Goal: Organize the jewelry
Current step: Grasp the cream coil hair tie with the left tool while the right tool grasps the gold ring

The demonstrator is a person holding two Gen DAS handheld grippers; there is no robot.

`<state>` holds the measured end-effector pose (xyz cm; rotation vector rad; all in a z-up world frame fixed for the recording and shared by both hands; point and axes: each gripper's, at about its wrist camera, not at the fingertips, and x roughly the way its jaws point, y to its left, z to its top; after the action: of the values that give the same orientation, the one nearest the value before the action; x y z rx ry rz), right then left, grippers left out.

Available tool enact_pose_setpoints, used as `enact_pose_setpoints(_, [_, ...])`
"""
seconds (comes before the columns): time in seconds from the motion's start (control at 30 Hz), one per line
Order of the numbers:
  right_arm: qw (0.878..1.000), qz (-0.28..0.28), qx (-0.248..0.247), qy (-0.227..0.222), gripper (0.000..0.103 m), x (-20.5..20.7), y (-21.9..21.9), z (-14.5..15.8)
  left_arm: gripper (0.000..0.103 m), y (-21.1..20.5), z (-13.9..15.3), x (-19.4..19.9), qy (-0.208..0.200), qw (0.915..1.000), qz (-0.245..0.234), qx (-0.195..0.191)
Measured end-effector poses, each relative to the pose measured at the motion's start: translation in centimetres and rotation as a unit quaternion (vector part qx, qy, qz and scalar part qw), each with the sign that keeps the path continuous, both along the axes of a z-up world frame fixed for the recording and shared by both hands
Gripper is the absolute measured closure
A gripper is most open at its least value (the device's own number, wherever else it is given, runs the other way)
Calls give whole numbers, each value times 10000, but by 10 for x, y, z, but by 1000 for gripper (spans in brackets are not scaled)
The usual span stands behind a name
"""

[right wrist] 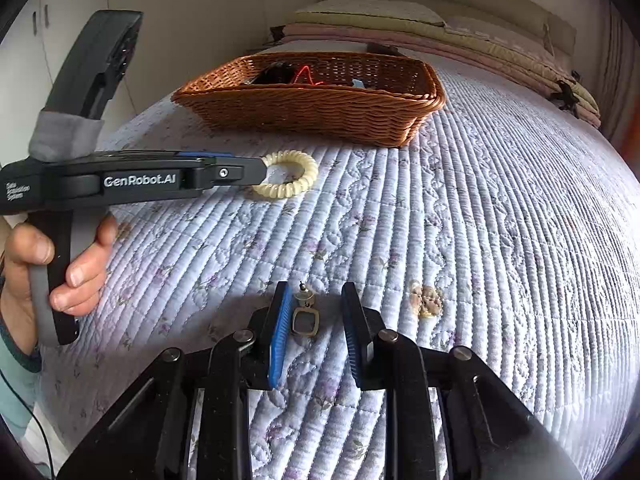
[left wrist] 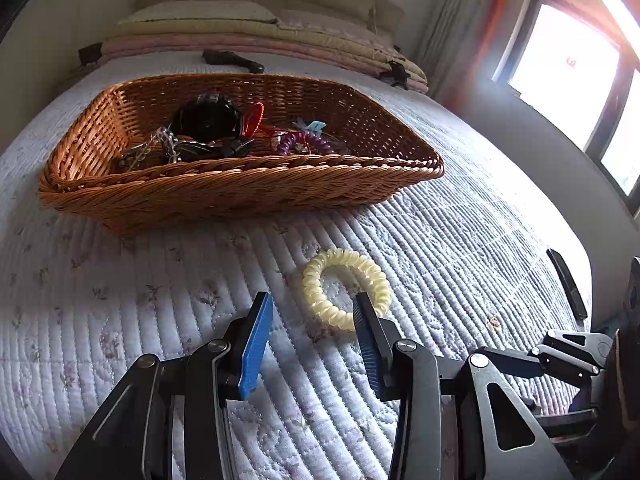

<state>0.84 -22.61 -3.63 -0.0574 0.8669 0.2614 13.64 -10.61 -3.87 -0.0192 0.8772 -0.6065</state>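
A cream spiral hair tie (left wrist: 340, 290) lies on the quilted bed; it also shows in the right wrist view (right wrist: 294, 178). My left gripper (left wrist: 312, 308) is open, its right finger over the tie's near right edge. A small metal earring with a square frame (right wrist: 304, 318) lies on the quilt between the fingers of my open right gripper (right wrist: 316, 300), close to the left pad. A wicker basket (left wrist: 224, 188) behind holds a black round item (left wrist: 208, 118), a purple spiral tie (left wrist: 304, 142), chains and clips.
The basket also shows far off in the right wrist view (right wrist: 320, 108). The left gripper's body (right wrist: 132, 180) and the hand holding it are at the left there. Folded blankets (left wrist: 260, 36) lie at the bed's head. A window (left wrist: 568, 72) is at the right. A small stain (right wrist: 428, 300) marks the quilt.
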Motion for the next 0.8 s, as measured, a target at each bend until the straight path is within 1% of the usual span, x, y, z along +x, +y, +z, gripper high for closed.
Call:
enact_pose_setpoints(0.03, [9999, 143, 10, -23, 72, -4, 2, 1, 60, -3, 0, 2, 15, 10000, 6, 27])
enact_pose_setpoints(0.07, [9995, 308, -13, -56, 69, -8, 3, 2, 60, -6, 1, 5, 31, 10000, 12, 29])
enact_pose_setpoints(0.1, [9992, 376, -68, -86, 66, -11, 6, 2, 60, -8, 1, 7, 50, 10000, 17, 41])
enact_pose_setpoints(0.13, [9991, 380, -121, -108, 65, -13, 8, 1, 60, -12, 0, 9, 55, 9999, 25, 81])
enact_pose_setpoints(0.2, [9994, 290, -136, -90, 65, -13, 8, -2, 61, -18, 0, 10, 29, 9998, 42, 208])
enact_pose_setpoints(0.27, [9998, 165, -48, -60, 65, -9, 4, -3, 61, -24, 0, 9, -23, 9994, 65, 343])
enact_pose_setpoints(0.37, [10000, -27, -23, -8, 65, -1, 1, -3, 61, -26, -1, 8, -38, 9994, 52, 350])
enact_pose_setpoints(0.43, [9999, -118, -81, 10, 70, 3, 1, -4, 61, -26, 0, 5, -39, 9994, 35, 339])
enact_pose_setpoints(0.47, [9998, -165, -139, -12, 75, 3, 2, -4, 61, -25, 0, 2, -53, 9994, 19, 343])
enact_pose_setpoints(0.5, [9997, -168, -190, -38, 77, 3, 3, -3, 61, -24, -1, 0, -85, 9993, 12, 364])
enact_pose_setpoints(0.57, [9996, -136, -252, -63, 78, 2, 5, -4, 61, -26, -1, -1, -118, 9990, 23, 434])
enact_pose_setpoints(0.6, [9995, -128, -286, -83, 79, 1, 7, -4, 61, -28, -1, 0, -124, 9987, 37, 485])
enact_pose_setpoints(0.67, [9991, -126, -376, -116, 87, -1, 10, -4, 62, -31, -2, -1, -193, 9980, 55, 592])
enact_pose_setpoints(0.7, [9990, -158, -400, -146, 87, -1, 10, -3, 67, -33, -2, -3, -261, 9973, 76, 680])
enact_pose_setpoints(0.73, [9988, -217, -413, -173, 87, -2, 9, -3, 76, -35, -2, -5, -312, 9966, 94, 763])
enact_pose_setpoints(0.77, [9986, -301, -388, -211, 87, -2, 7, -2, 83, -34, -2, -7, -337, 9963, 69, 782])
enact_pose_setpoints(0.8, [9986, -358, -312, -222, 87, -2, 3, -1, 92, -35, -1, -9, -349, 9962, 28, 796])
